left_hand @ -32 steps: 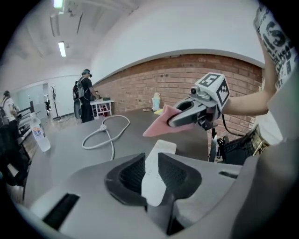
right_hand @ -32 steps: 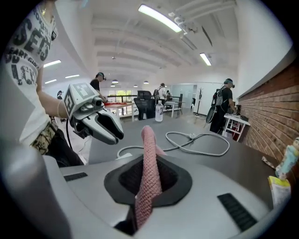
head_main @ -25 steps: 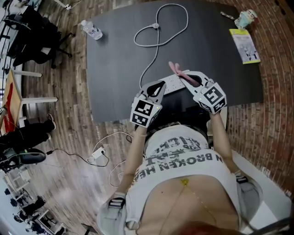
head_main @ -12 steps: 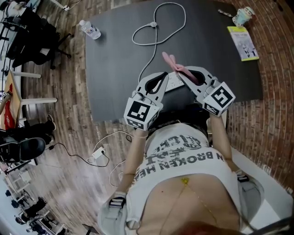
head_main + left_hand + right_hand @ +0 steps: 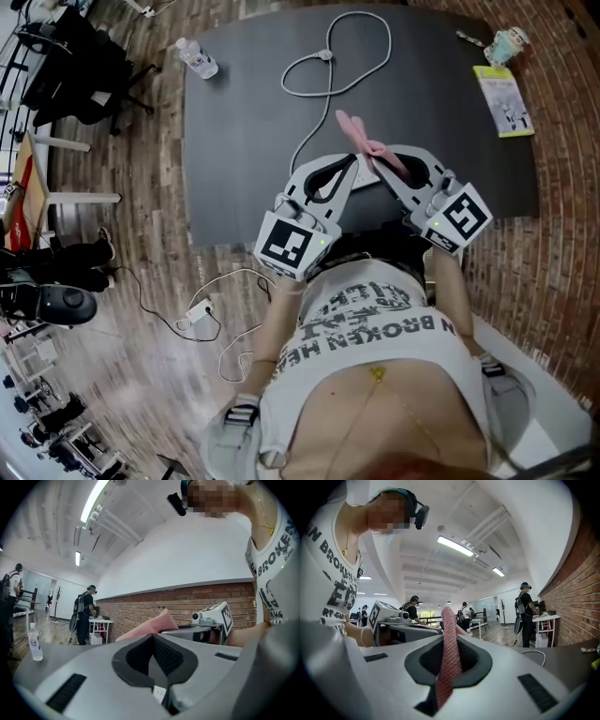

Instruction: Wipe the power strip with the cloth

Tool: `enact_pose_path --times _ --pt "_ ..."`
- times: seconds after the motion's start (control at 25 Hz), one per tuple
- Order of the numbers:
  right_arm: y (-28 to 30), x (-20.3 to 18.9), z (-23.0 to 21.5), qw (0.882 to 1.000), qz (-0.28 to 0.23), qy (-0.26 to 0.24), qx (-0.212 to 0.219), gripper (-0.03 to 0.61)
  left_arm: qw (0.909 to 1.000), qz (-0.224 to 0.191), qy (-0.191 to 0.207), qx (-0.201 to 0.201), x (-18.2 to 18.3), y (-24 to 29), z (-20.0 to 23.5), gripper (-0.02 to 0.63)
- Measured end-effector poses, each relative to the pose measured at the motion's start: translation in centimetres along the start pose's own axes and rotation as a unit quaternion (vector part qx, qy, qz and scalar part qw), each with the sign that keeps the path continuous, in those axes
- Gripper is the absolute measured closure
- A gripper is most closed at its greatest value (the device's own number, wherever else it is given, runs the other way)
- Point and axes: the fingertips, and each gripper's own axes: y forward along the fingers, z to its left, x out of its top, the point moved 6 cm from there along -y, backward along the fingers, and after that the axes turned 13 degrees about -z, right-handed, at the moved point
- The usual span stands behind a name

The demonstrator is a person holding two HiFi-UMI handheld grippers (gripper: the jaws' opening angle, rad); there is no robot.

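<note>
Dark table (image 5: 234, 131) fills the far half of the head view; left gripper (image 5: 158, 663) is closed, with a white corner of the power strip (image 5: 159, 694) pinched low between its jaws, at the table's near edge; right gripper (image 5: 449, 656), just to its right, is clamped on the pink cloth (image 5: 354, 129); the white cable (image 5: 323, 58) loops across the far side of the table.
</note>
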Motion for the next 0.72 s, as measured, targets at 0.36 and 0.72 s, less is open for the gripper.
enact_pose_path --times 0.36,0.72 --pt "0.18 0.28 0.62 1.000 0.007 -0.003 0.007 0.563 1.0000 -0.003 0.003 0.009 0.32 -0.81 -0.18 0.606" --pt "0.09 0.42 0.70 1.000 0.007 -0.004 0.004 0.562 1.0000 -0.001 -0.003 0.007 0.35 -0.79 -0.26 0.606"
